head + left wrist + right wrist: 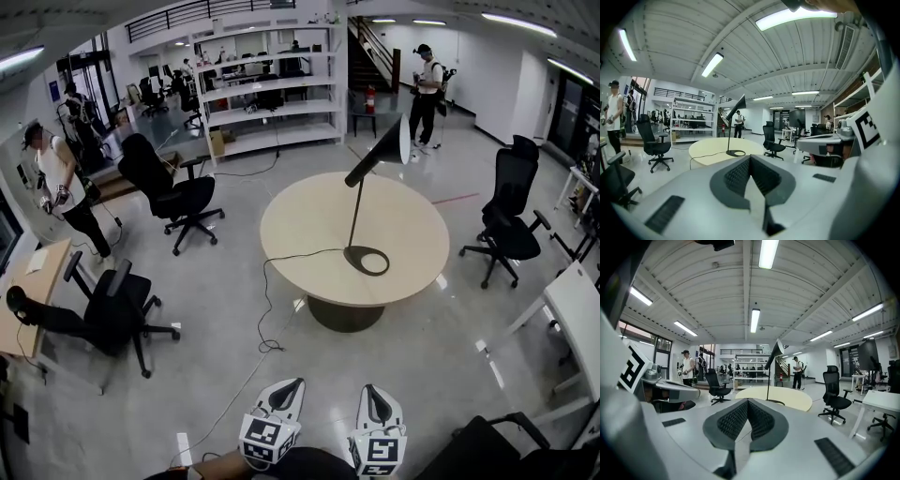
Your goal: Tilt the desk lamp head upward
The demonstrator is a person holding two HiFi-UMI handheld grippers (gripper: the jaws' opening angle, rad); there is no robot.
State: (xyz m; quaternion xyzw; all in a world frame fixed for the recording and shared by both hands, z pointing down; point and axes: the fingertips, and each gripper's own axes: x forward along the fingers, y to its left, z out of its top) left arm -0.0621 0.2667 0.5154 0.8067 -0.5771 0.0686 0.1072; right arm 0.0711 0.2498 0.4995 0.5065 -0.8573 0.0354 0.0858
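A black desk lamp (357,211) stands on the round beige table (309,234), with its ring base (366,260) near the front right and its cone head (386,147) pointing down and to the right. Both grippers hang low over the floor, well short of the table. My left gripper (284,395) and right gripper (376,405) are shut with nothing in them. In the left gripper view the lamp (731,133) shows far ahead beyond the left gripper (750,161). The right gripper view has the lamp (768,376) past the right gripper (747,403).
The lamp's cord (267,314) runs off the table's left side onto the floor. Black office chairs stand at the left (183,199), front left (108,314), right (507,223) and bottom right (487,450). Desks flank both sides. A person (58,183) stands left, another (427,89) at the back.
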